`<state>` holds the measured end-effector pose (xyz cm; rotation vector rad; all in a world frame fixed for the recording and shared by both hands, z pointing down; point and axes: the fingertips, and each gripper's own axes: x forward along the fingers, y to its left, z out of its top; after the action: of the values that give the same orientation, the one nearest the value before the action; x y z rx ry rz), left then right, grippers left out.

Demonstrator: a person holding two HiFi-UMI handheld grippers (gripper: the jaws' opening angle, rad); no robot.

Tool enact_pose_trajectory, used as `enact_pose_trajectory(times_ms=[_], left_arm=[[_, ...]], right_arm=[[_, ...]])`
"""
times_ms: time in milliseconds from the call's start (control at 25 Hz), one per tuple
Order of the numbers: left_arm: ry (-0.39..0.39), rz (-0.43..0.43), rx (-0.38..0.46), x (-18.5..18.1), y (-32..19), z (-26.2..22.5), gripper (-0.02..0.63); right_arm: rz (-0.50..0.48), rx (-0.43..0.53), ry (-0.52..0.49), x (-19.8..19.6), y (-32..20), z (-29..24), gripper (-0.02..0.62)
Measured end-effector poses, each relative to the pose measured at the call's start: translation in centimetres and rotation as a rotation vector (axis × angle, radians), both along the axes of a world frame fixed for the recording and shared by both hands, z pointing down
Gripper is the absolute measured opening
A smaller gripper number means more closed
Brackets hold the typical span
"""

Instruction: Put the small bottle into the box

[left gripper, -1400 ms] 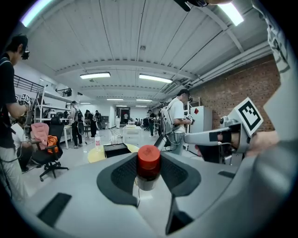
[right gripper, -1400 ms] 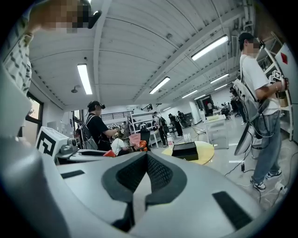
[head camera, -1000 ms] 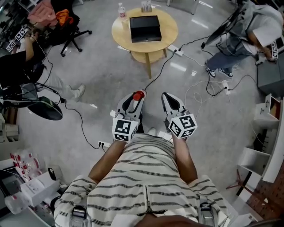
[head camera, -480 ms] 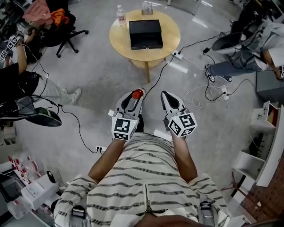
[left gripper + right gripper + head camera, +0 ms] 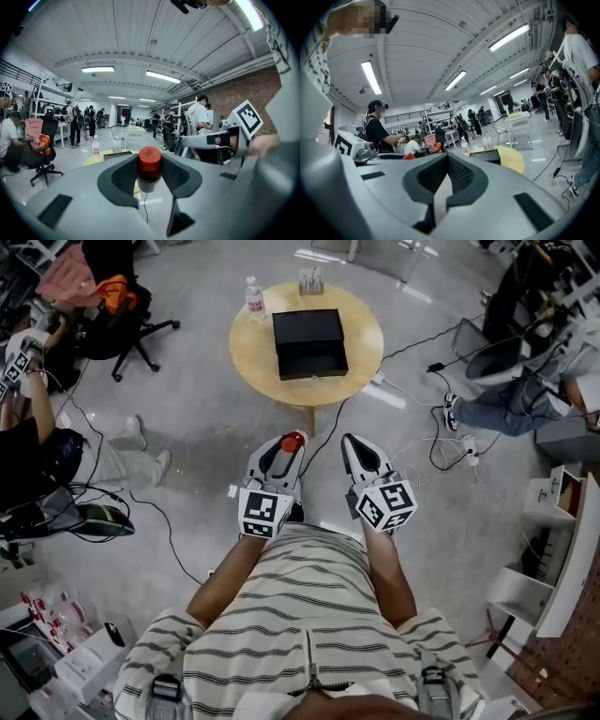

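- Head view: the left hand-held gripper point(image 5: 287, 448) is clamped on the small bottle point(image 5: 292, 441), and only the bottle's red cap shows at the jaw tips.
  - It is held out in front of the person, well short of the black box point(image 5: 309, 343). I judge this a carrying pose while the gap to the box is closed.
  - The box lies in the middle of the round tabletop point(image 5: 246, 343), so it can be reached from any side.
  - A clear water bottle point(image 5: 253, 296) stands near the box's far left corner.
  - The right hand-held gripper point(image 5: 356, 450) rides just beside the left one, equally far from the box. Its jaws are drawn together, probably so it is ready to steady the box.
- Left gripper view: the jaws grip the small bottle point(image 5: 149, 163) upright by its body, just under the cap, so the top stands clear of the pads.
  - The bottle has a red screw cap and a pale, whitish body, narrower than the hollow between the pads.
  - The box point(image 5: 117, 153) shows low and dark, far beyond the bottle and a little to its left.
- Right gripper view: the right hand-held gripper point(image 5: 446, 161) has its jaws closed to a thin slit with nothing between them.
  - The box point(image 5: 486, 156) sits well ahead of it on the yellow tabletop point(image 5: 512, 160).
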<state>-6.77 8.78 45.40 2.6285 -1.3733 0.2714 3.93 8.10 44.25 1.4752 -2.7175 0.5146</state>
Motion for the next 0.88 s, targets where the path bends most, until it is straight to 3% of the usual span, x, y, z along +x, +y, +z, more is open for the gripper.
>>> enact_pose_trajectory(times_ms=[480,880], left_arm=[[-0.003,0.063,0.003,-2.8,-9.8,-0.4,0.155],[0.003,0.116,-0.005,-3.1,-13.9,-0.3,0.155]], right_arm=[[0.056,-0.003,-0.001,-2.6,-9.4,-0.8,0.017],[0.11,0.004,0.009,-2.8,-12.3,-1.0,0.016]])
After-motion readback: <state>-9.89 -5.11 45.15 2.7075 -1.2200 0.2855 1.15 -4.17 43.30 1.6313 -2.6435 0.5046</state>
